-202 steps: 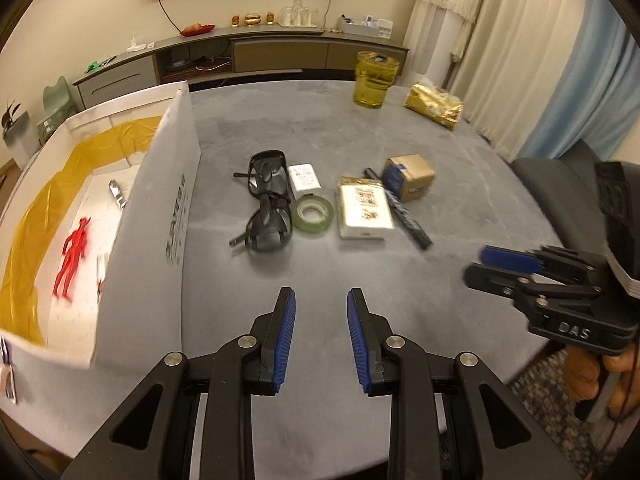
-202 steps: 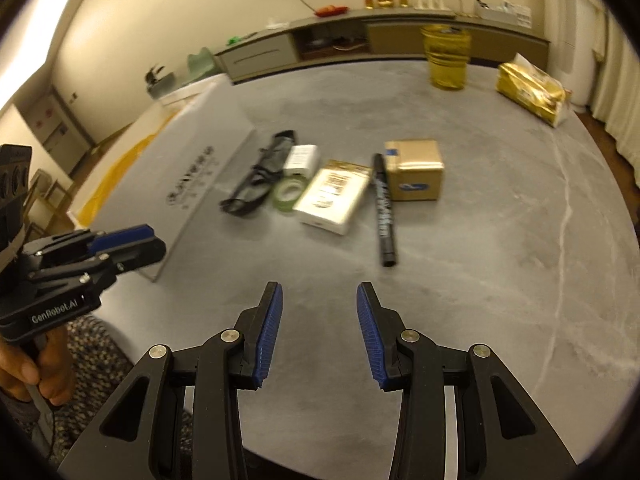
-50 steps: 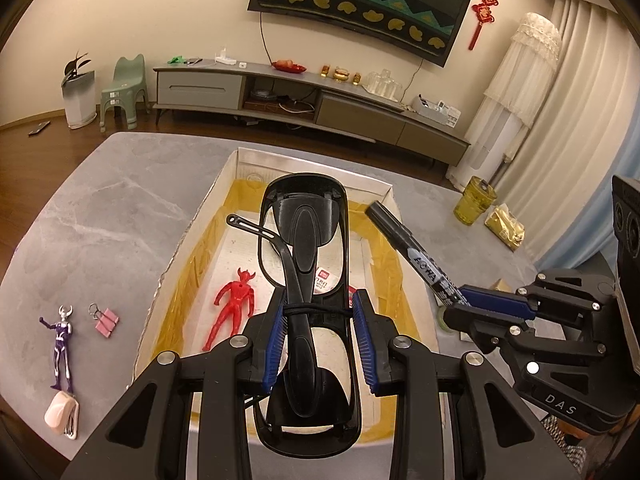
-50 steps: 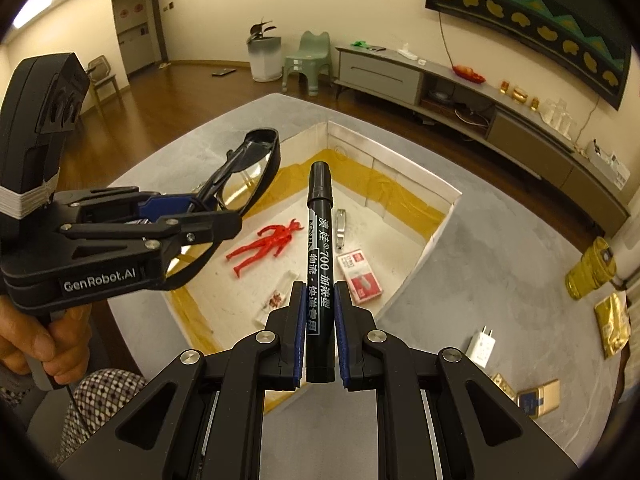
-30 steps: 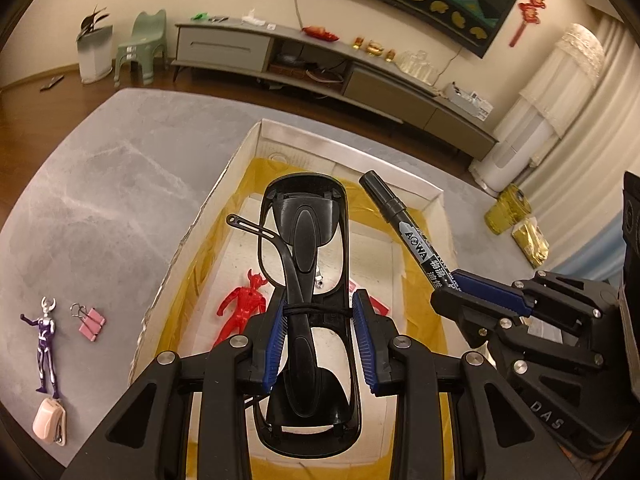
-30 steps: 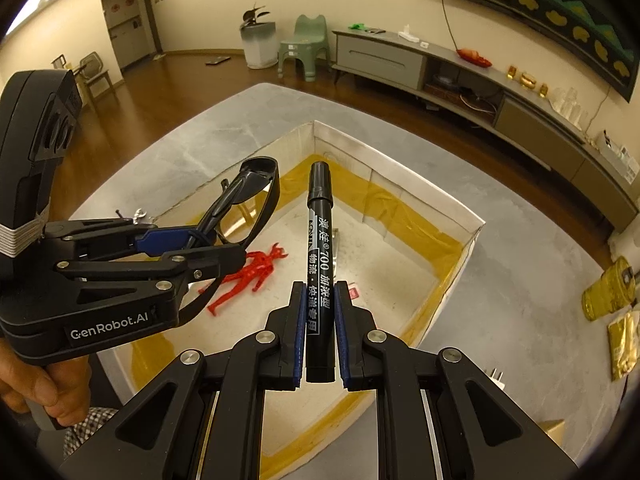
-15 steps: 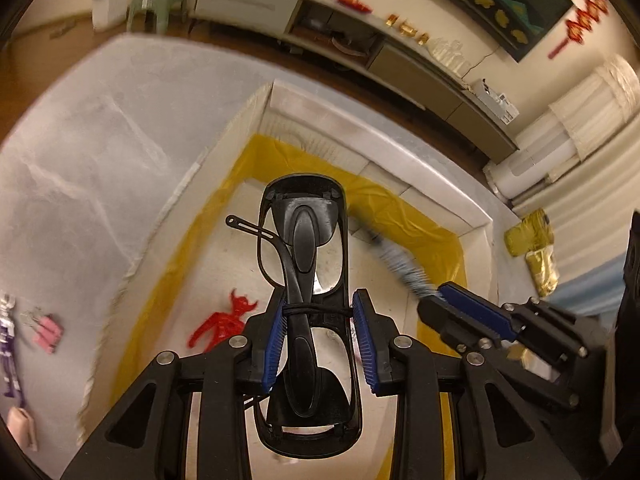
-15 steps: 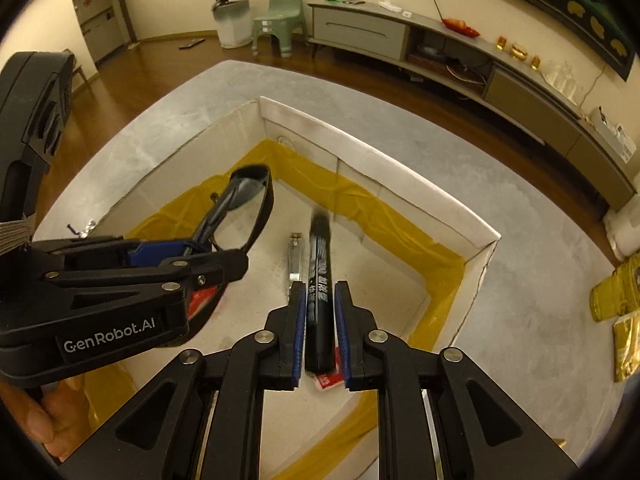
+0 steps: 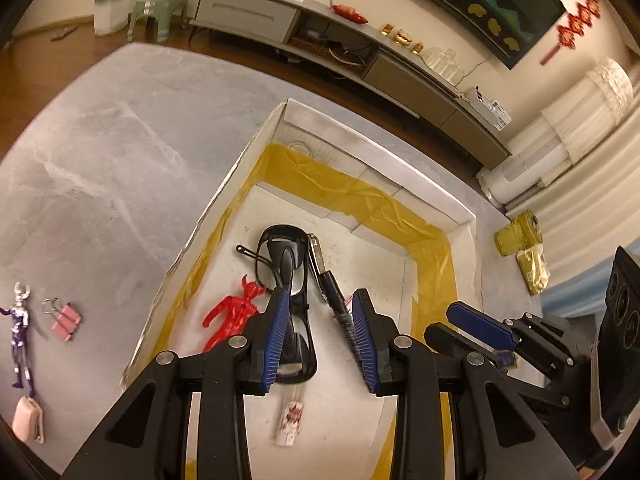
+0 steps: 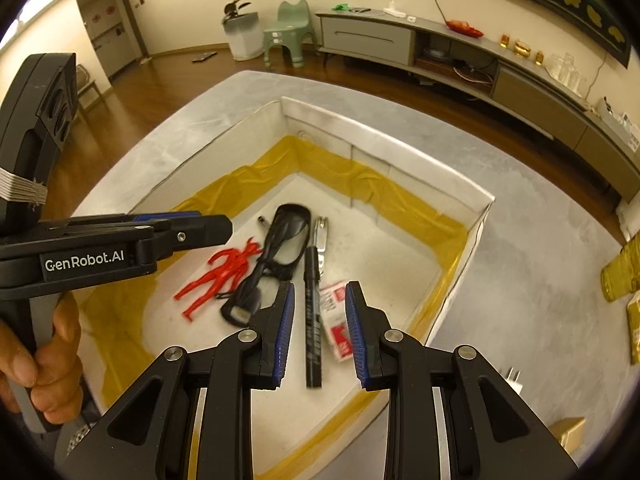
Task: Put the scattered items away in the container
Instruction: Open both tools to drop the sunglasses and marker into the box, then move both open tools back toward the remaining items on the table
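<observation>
- The box sits on the desk, open at the top, its inner walls banded with yellow tape; in it I see the glasses lying folded, the marker just beside them, a red figure, a small metal clip and a red-and-white packet;
- my left gripper hangs over the box with its fingers apart and nothing between them; my right gripper likewise, spread wide above the marker;
- I judge the job partly done; out on the desk there remain a purple figure, pink binder clips and a pale small thing on the left, plus a white plug, a brown carton and gold packets on the right;
- the desk is grey, marbled stone; beyond it a wooden floor, a long low cabinet, a green stool and pale curtains.
</observation>
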